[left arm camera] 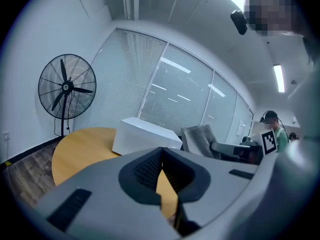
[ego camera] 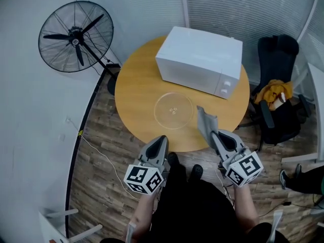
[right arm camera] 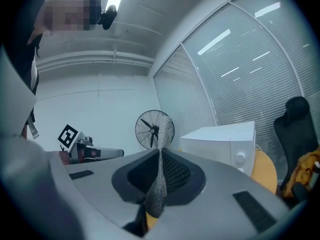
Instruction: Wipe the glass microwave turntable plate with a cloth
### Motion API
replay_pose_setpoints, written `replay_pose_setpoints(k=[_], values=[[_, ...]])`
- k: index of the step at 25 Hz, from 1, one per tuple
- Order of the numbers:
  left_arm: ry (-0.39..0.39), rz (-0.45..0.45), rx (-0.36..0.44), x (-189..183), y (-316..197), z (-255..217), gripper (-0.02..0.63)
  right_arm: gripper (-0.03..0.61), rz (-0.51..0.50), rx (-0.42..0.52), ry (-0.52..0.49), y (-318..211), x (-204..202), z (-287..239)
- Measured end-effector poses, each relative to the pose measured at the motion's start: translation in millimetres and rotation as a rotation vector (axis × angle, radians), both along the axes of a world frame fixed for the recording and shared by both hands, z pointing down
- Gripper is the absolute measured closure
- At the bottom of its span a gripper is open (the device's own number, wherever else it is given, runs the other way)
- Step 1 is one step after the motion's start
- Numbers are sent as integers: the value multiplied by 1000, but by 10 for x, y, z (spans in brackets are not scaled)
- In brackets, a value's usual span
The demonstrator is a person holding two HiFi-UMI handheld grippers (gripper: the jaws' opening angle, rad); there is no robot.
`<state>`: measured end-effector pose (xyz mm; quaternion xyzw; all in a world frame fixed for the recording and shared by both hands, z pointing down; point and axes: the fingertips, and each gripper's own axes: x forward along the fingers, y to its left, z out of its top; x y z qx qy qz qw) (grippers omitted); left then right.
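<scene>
Right hand-held gripper (ego camera: 212,131) pinches grey cloth (ego camera: 205,119), left hand-held gripper (ego camera: 163,138) closed; plate (ego camera: 173,110) clear, round.

The person wears a loose black top (ego camera: 192,211), with a pair of black shoes (ego camera: 196,172) showing just beyond its front edge and bare forearms on either side of it. Left of the top is the left gripper (ego camera: 162,138), a smooth grey plastic shell tapering to a point, backed by a white cube with black square markers (ego camera: 144,178). Right of the top, the right gripper (ego camera: 213,134) has the same grey shell and its own marker cube (ego camera: 244,168). Each shell has a black recess lined with ribbed black pads (left arm camera: 145,171), and narrow black slots (left arm camera: 70,208) on its flanks. A small black camera (left arm camera: 239,21) sits on the head above the top.
</scene>
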<state>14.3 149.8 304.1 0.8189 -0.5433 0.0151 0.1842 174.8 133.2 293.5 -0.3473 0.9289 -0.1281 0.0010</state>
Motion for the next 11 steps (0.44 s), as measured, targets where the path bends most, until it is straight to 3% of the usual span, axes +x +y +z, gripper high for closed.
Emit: replay_pose_setpoints(k=[11], values=[[-26,-32,14,-22,16,-42,617,560,-39,3,-6,-26,-42,-13]])
